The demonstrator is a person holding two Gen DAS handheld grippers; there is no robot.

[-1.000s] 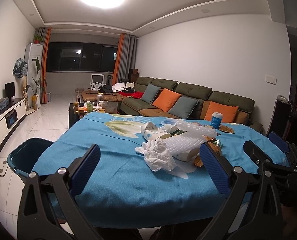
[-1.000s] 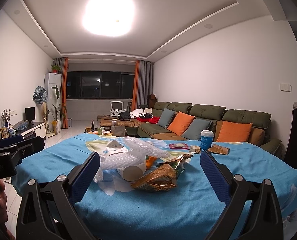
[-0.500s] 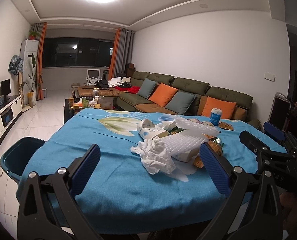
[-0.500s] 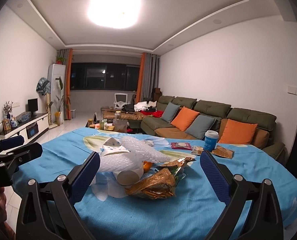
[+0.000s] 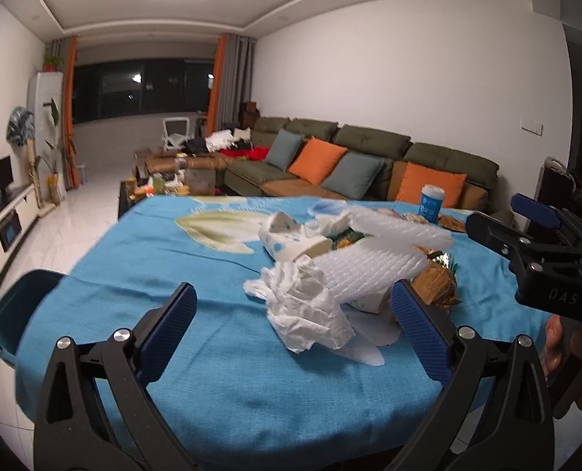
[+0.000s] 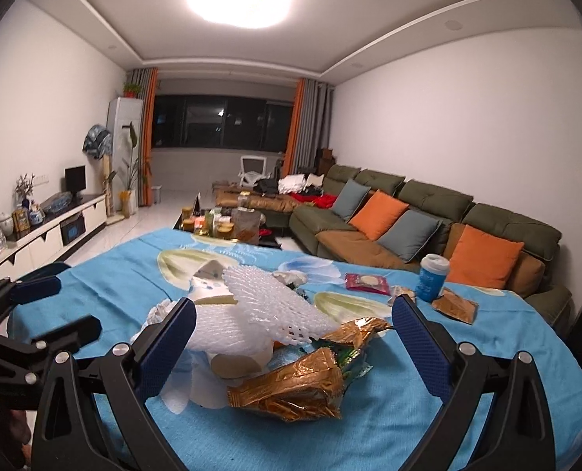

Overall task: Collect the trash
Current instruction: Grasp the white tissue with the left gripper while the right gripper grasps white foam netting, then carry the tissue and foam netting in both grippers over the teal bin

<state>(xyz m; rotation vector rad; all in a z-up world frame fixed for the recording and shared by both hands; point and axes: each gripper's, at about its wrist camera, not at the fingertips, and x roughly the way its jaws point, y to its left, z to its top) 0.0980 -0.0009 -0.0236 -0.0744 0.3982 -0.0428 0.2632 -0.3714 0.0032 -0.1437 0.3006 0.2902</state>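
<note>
A heap of trash lies mid-table on the blue cloth [image 5: 197, 271]: crumpled white tissue [image 5: 310, 306], white foam netting [image 5: 373, 263] [image 6: 267, 310], a dotted paper cup [image 5: 291, 239], and gold foil wrappers [image 6: 299, 384] [image 5: 434, 282]. My left gripper [image 5: 291, 329] is open and empty, just short of the tissue. My right gripper [image 6: 291, 337] is open and empty, jaws on either side of the netting and foil wrappers, not touching them. Each gripper shows in the other's view [image 5: 542, 243] [image 6: 36, 314].
A dark teal bin [image 5: 12, 306] stands on the floor at the table's left edge. A blue-and-white cup [image 6: 432, 276], a red packet [image 6: 365, 283] and a brown wrapper [image 6: 455, 306] lie at the far right. A sofa [image 6: 428, 219] and low table [image 6: 220, 223] stand behind.
Both grippers have moved forward and down toward the trash heap, which now looks larger. Both stay open and empty.
</note>
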